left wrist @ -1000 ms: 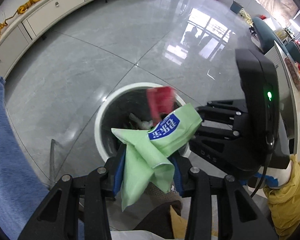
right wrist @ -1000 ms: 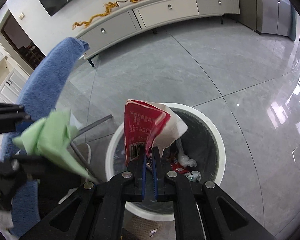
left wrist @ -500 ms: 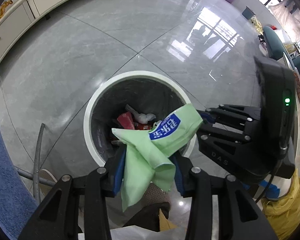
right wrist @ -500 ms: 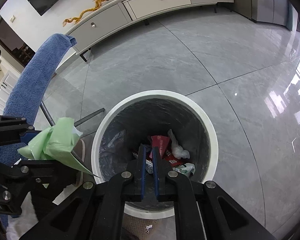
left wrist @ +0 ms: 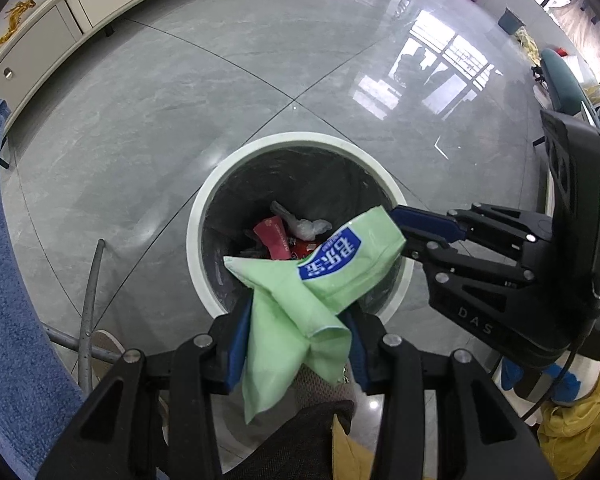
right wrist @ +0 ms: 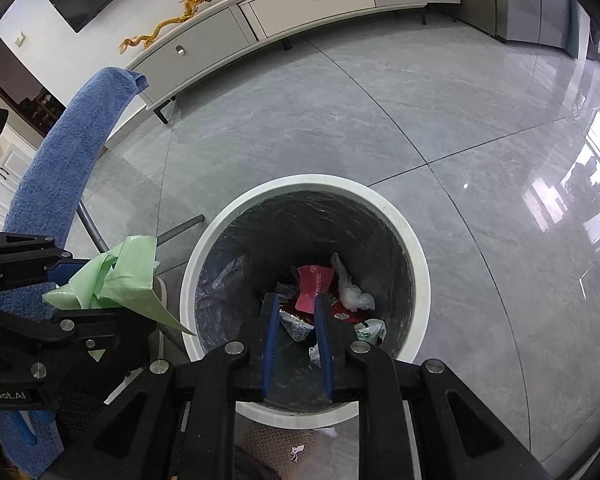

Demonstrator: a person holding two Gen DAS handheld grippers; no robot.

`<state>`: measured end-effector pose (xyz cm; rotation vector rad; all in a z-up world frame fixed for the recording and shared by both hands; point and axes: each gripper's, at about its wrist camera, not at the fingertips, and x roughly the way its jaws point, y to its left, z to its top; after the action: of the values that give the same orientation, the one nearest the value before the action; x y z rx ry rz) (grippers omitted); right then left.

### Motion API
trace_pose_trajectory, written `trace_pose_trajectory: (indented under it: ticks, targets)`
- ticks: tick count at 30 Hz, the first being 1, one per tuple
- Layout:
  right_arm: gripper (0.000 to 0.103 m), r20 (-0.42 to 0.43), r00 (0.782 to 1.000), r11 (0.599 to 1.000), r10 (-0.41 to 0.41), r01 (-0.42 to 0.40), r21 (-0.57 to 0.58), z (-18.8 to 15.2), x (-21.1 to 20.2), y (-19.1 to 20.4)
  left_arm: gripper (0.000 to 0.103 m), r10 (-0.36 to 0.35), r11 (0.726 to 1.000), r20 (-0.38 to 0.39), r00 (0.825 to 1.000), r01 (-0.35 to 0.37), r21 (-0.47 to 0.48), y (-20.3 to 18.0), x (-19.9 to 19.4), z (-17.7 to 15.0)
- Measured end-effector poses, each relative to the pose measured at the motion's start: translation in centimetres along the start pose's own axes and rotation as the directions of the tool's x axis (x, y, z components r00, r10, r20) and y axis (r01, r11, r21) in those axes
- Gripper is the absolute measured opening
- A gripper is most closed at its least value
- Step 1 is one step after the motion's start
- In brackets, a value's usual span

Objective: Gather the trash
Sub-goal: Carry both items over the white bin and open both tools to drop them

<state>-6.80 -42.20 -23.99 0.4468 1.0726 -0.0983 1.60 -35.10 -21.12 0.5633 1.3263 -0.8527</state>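
My left gripper (left wrist: 296, 318) is shut on a crumpled green wrapper (left wrist: 300, 304) with a blue label, held over the near rim of a round white bin (left wrist: 300, 138) lined with a dark bag. In the right wrist view, my right gripper (right wrist: 297, 304) hangs above the bin (right wrist: 300, 182), its jaws opening with nothing between them. A red wrapper (right wrist: 314, 280) lies at the bottom among white plastic scraps, and the left wrist view also shows that red wrapper (left wrist: 274, 234). The green wrapper (right wrist: 120, 280) sits left of the bin. My right gripper (left wrist: 404, 236) reaches in from the right.
A blue towel (right wrist: 68, 148) drapes over a chair at the left, whose metal legs (left wrist: 90, 292) stand close to the bin. A long low cabinet (right wrist: 300, 4) lines the far wall. Glossy grey tiles surround the bin. A yellow sleeve (left wrist: 572, 432) shows at the lower right.
The red wrapper left my right gripper and dropped into the bin. That gripper's jaws have parted since. My left gripper sank slightly, still gripping the green wrapper.
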Motion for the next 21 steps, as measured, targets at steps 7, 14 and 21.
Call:
trace_pose_trajectory:
  ticks: [7,14,21]
  targets:
    - [0.02,0.025,1.0,1.0,-0.017,0.017,0.003,0.1,-1.4,0.5,0.041,-0.001,1.0,0.066,0.998,0.002,-0.017,0.5,-2.1,-0.4]
    - [0.036,0.073,0.996,0.999,-0.051,0.052,-0.01,0.0,-4.4,2.2,0.042,-0.031,0.999,0.142,0.989,0.035,-0.028,0.8,-5.5,-1.5]
    - [0.042,0.121,0.988,0.995,-0.096,0.099,-0.018,-0.5,-8.1,4.3,0.045,-0.084,0.995,0.211,0.974,0.092,-0.025,0.4,-9.2,-2.7]
